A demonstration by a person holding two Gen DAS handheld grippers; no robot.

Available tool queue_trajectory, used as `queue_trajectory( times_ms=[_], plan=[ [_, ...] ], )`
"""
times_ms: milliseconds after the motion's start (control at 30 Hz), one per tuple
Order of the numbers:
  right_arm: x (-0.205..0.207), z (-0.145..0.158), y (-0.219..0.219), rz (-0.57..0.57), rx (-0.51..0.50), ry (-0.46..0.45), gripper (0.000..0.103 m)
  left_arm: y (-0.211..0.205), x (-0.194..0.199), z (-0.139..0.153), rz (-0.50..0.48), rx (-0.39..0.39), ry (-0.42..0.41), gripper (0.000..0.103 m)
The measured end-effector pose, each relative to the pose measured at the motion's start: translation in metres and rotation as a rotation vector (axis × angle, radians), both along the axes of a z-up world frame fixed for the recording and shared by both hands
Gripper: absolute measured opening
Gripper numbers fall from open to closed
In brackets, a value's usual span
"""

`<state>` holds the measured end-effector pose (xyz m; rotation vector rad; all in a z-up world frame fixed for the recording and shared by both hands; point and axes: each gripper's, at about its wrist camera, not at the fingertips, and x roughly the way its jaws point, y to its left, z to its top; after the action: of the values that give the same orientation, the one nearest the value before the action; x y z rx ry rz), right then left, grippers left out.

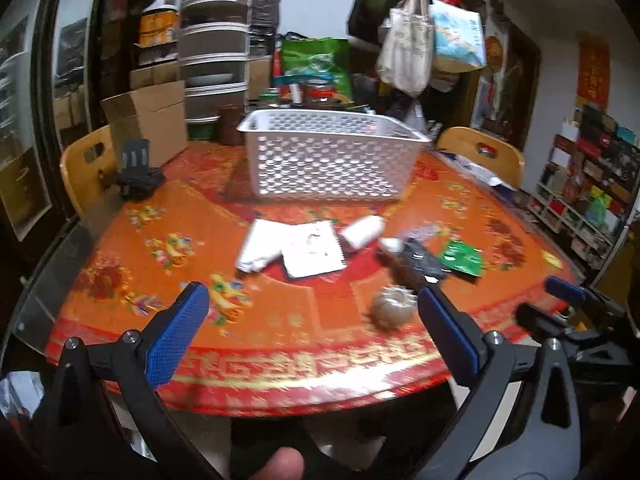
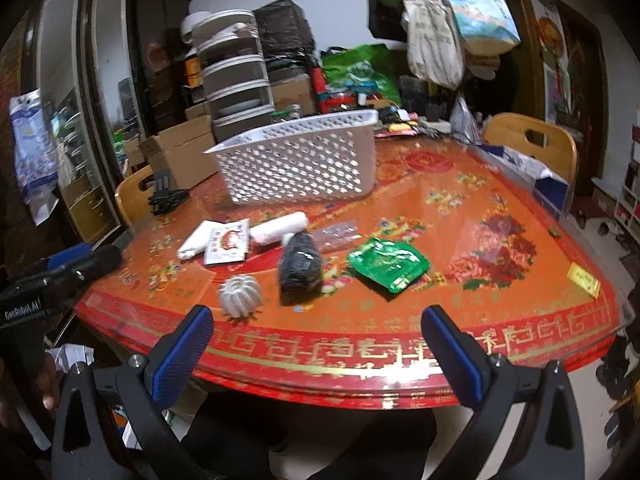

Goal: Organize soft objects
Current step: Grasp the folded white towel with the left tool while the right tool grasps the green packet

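Both tongs, left (image 1: pixel 312 316) and right (image 2: pixel 316 340), gape released over the red floral surface (image 2: pixel 460 216); cluttered shelves behind, packets (image 1: pixel 312 250) motion-blurred.

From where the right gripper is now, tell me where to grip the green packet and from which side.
Take the green packet by its near corner, which points toward the table edge, coming in low from the front with the right gripper. It lies flat with open tabletop around that corner, so a thin edge pinch probably works better than a top grab.
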<state>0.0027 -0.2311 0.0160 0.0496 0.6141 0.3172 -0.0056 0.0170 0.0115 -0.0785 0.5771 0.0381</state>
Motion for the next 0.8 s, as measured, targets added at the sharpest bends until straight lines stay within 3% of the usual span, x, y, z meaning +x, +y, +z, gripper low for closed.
queue_trajectory(
  times_ms=[167,300,367,467,533,800],
  plan=[
    [0.036,-0.025,-0.016,-0.08,-0.014,0.054,0.102,0.025,0.043,-0.044,0.046,-0.007,0.205,0.103],
    [0.064,-0.039,-0.026,-0.088,-0.002,0.103,0.088,0.037,0.057,-0.058,0.038,-0.05,0.215,0.103],
    [0.073,-0.041,-0.027,-0.077,-0.007,0.109,0.083,0.035,0.067,-0.058,0.037,-0.026,0.215,0.103],
    [0.085,-0.041,-0.029,-0.067,-0.011,0.106,0.078,0.035,0.083,-0.057,0.017,-0.012,0.22,0.091],
    [0.093,-0.04,-0.029,-0.062,-0.023,0.106,0.077,0.041,0.098,-0.055,0.015,-0.003,0.234,0.077],
    [0.121,-0.048,-0.028,-0.024,-0.047,0.144,0.07,0.062,0.147,-0.065,-0.023,-0.02,0.29,0.06]
  ],
)
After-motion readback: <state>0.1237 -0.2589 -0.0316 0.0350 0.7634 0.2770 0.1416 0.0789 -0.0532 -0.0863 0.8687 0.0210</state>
